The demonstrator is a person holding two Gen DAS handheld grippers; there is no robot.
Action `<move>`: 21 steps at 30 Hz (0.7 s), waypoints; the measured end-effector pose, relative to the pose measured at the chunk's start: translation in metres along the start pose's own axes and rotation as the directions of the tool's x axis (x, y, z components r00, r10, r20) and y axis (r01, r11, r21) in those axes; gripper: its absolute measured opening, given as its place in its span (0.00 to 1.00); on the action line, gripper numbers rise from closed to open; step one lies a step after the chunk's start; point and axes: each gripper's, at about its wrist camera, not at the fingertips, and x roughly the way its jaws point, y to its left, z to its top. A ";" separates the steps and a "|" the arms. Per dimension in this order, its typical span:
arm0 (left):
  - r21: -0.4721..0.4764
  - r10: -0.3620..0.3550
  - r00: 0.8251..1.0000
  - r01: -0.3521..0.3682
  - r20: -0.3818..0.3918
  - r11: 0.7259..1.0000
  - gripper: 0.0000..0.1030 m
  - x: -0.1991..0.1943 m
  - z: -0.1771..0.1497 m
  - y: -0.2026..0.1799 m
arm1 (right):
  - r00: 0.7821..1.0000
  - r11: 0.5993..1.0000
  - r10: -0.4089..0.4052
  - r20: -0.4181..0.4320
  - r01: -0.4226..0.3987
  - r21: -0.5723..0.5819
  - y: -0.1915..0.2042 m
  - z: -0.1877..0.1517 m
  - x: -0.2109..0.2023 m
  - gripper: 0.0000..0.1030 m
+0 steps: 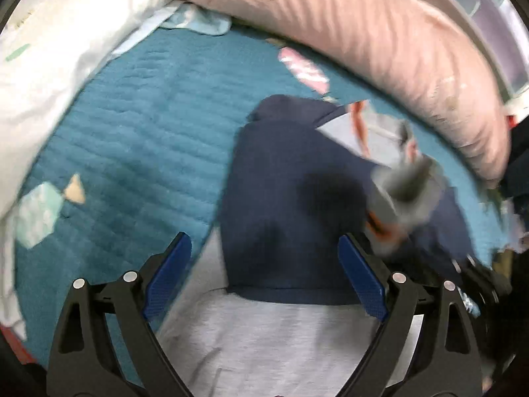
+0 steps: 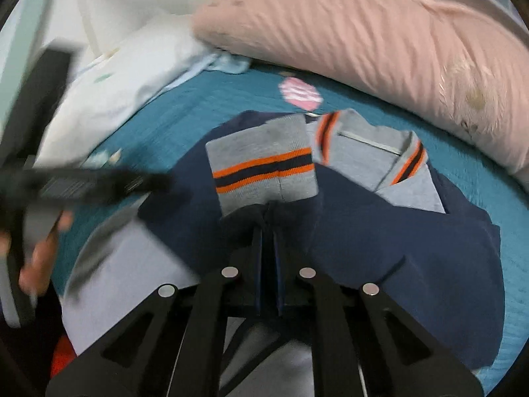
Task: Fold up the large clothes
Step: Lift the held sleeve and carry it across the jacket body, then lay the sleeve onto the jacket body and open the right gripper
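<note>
Your right gripper (image 2: 268, 228) clenched on the navy sleeve just below its grey striped cuff (image 2: 264, 168), sweater (image 2: 396, 248) spread ahead on the teal bed (image 2: 205, 99), your left gripper (image 1: 264, 264) released, hovering above the sweater's navy body, pink pillow (image 2: 363, 33) beyond.
</note>
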 end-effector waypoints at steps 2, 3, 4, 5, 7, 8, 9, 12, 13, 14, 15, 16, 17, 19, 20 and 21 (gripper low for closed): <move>-0.002 -0.008 1.000 0.008 -0.015 1.000 0.88 0.003 -0.006 0.000 | 1.000 1.000 -0.012 -0.015 0.011 -0.011 0.008 -0.015 0.002 0.12; 0.001 0.000 1.000 0.000 -0.029 1.000 0.88 0.005 -0.009 0.000 | 0.999 1.000 -0.021 -0.032 0.021 -0.017 0.012 -0.021 0.002 0.17; 0.006 0.000 0.999 0.000 -0.038 1.000 0.88 0.006 -0.012 0.001 | 0.999 1.000 -0.023 -0.026 0.022 -0.013 0.013 -0.025 0.001 0.18; 0.010 0.001 0.999 0.000 -0.047 1.000 0.88 0.007 -0.018 0.002 | 1.000 1.000 -0.014 0.000 0.014 0.005 0.014 -0.028 -0.007 0.20; 0.010 0.011 0.998 -0.010 -0.062 1.000 0.88 0.009 -0.026 0.006 | 0.997 0.999 -0.038 0.060 0.037 0.012 0.014 -0.026 -0.023 0.44; 0.000 0.003 0.997 -0.003 -0.076 1.000 0.88 0.012 -0.030 0.009 | 0.993 0.998 -0.059 0.098 0.059 -0.001 0.015 -0.023 -0.029 0.53; -0.005 0.003 0.997 -0.003 -0.083 1.000 0.88 0.013 -0.033 0.011 | 0.993 0.998 -0.059 0.107 0.061 -0.018 0.014 -0.019 -0.030 0.61; 0.008 0.020 0.997 -0.019 -0.073 1.000 0.88 0.013 -0.037 0.010 | 0.994 0.994 -0.070 0.082 0.077 -0.075 0.012 -0.013 -0.017 0.61; 0.024 0.048 0.996 -0.046 -0.073 0.999 0.88 0.014 -0.036 0.008 | 0.996 0.994 -0.064 0.066 0.069 -0.084 0.011 -0.011 -0.012 0.60; 0.037 0.053 0.996 -0.051 -0.070 0.998 0.88 0.015 -0.035 0.005 | 0.998 0.996 -0.035 0.059 0.040 -0.080 0.009 -0.010 -0.008 0.60; 0.049 0.047 0.997 -0.044 -0.063 0.998 0.88 0.017 -0.032 0.002 | 0.998 0.997 -0.008 0.058 0.013 -0.075 0.008 -0.008 -0.006 0.57; 0.055 0.061 0.996 -0.057 -0.071 0.997 0.88 0.019 -0.029 0.001 | 0.998 0.997 0.012 0.062 -0.007 -0.080 0.011 -0.006 -0.004 0.56; 0.056 0.062 0.996 -0.058 -0.071 0.997 0.88 0.019 -0.026 0.001 | 0.998 0.995 0.012 0.062 -0.006 -0.096 0.017 -0.004 -0.001 0.56; 0.066 0.038 0.998 -0.034 -0.052 0.997 0.88 0.015 -0.021 -0.001 | 0.998 0.990 0.006 0.064 0.003 -0.141 0.030 -0.002 0.005 0.54; 0.073 0.040 0.998 -0.037 -0.042 0.997 0.88 0.012 -0.019 -0.001 | 0.998 0.987 0.021 0.058 -0.011 -0.160 0.036 -0.002 0.010 0.52; 0.084 0.038 0.999 -0.035 -0.036 0.996 0.88 0.009 -0.018 0.000 | 0.999 0.986 0.019 0.049 -0.010 -0.168 0.039 -0.002 0.014 0.47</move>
